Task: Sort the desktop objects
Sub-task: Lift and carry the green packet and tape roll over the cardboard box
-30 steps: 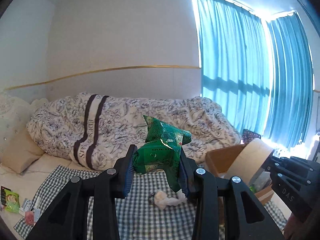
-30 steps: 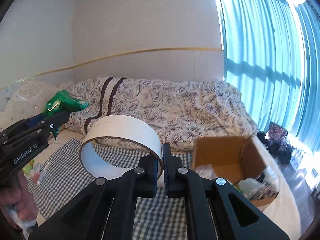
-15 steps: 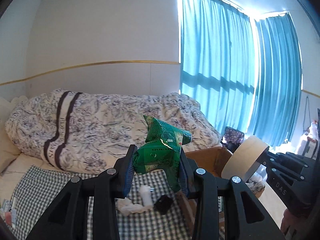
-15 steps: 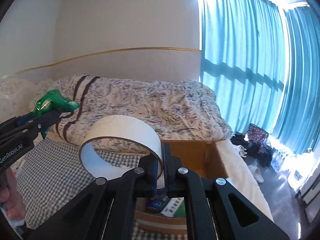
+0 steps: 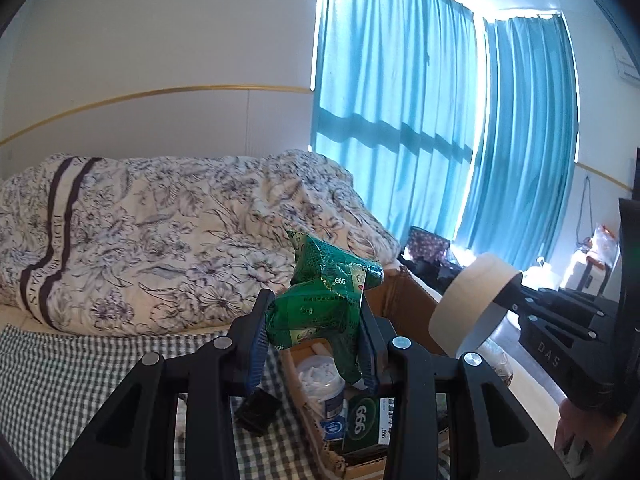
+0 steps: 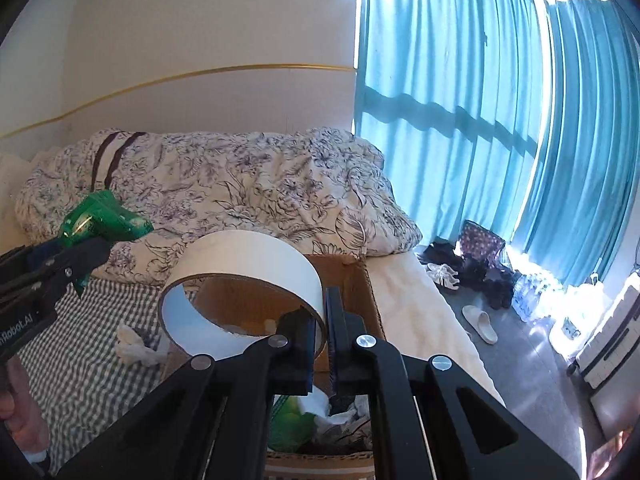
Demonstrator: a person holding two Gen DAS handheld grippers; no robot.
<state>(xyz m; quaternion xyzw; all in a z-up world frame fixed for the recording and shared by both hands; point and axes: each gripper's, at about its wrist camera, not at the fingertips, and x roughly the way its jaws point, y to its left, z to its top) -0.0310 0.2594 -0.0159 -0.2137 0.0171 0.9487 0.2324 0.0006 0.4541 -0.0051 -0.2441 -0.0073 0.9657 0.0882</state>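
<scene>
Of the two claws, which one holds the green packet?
The left claw: it is shut on the crumpled green packet. The right claw pinches the tape roll instead.

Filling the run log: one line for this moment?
left gripper: holds green packet | right gripper: holds tape roll | both over cardboard box

Both grippers [image 5: 314, 344] [image 6: 319, 346] raised, jaws clamped.
</scene>
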